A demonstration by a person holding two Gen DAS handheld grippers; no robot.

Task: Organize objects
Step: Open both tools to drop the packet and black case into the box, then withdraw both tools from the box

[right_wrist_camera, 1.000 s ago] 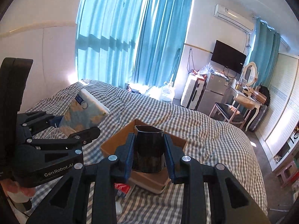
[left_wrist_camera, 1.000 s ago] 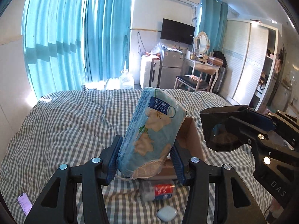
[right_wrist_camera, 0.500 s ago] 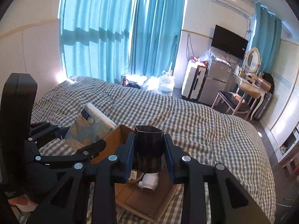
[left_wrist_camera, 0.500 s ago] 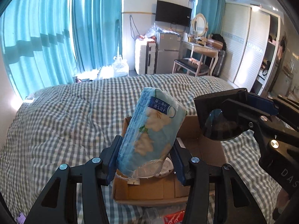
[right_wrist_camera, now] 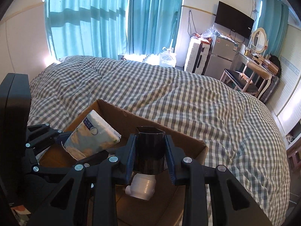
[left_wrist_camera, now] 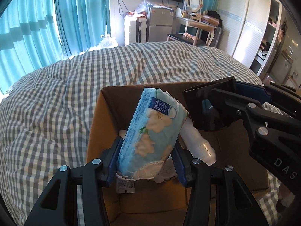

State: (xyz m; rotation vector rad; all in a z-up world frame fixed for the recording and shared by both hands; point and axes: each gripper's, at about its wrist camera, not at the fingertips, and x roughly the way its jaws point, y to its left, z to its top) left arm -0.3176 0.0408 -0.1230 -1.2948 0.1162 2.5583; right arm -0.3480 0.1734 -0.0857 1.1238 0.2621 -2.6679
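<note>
I have one thing in each gripper, and both hang over the open cardboard box (left_wrist_camera: pixel 97 135) on the checked bed (left_wrist_camera: pixel 56 98). My left gripper (left_wrist_camera: pixel 146 162) is clamped on a soft pack of tissues (left_wrist_camera: pixel 152 137), gripped low at its near end so the long body tilts up and away over the box's left half. I judge I hold it by the end so it can slide in lengthwise without my fingers fouling the box wall. My right gripper (right_wrist_camera: pixel 149 156) is closed on a black cup (right_wrist_camera: pixel 150 150), held upright with its mouth up, the blue pads pressing its two sides. From the left wrist view the cup (left_wrist_camera: pixel 210 109) sits over the right half of the box, just beside the tissue pack and above it.

Below them, inside the box, lies a white plastic item (right_wrist_camera: pixel 143 187), which I take for a bottle or stack of cups on its side; I cannot tell which for certain. A paper label lies on the box floor near my left fingers.

By my count: one box, one tissue pack, one black cup, and at least one white item already inside. Both held things look ready to be lowered and let go; the white item leaves limited floor room, so I would set them on either side of it.
</note>
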